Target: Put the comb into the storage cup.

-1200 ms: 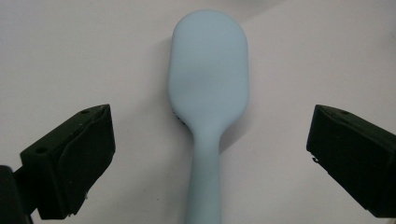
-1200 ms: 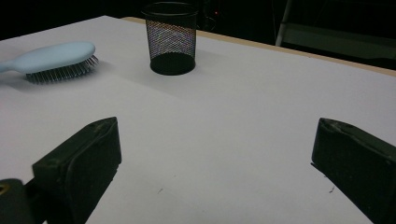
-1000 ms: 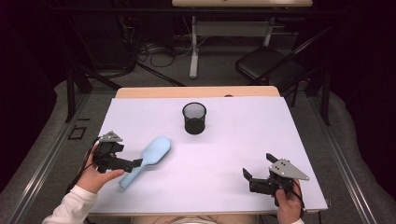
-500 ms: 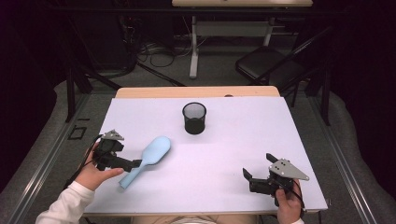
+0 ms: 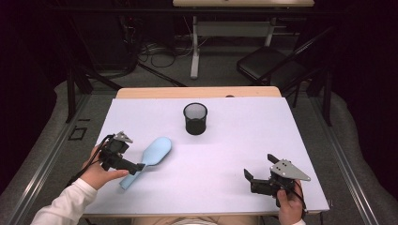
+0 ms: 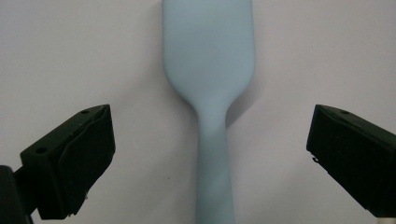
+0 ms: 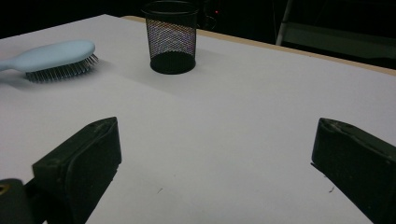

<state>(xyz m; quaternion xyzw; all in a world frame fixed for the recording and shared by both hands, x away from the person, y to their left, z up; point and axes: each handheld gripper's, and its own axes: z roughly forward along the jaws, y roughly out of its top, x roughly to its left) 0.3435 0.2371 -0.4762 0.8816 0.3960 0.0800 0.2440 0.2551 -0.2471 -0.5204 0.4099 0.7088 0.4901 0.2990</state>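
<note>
Pale-blue hairbrush point(image 5: 151, 155) lies bristles-down on the table's point(image 5: 225, 145) left side, handle between the wide-open jaws of the left gripper point(image 6: 210, 154). Handle should be kept centred & gripped near the neck w/ an even squeeze. Right gripper point(image 5: 250, 180) rests wide open, well apart; mesh cup point(image 5: 195, 118) stands behind.

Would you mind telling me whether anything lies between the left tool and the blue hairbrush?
Nothing visible does: the left tool hangs open directly over the hairbrush handle, with only bare table on either side.
</note>
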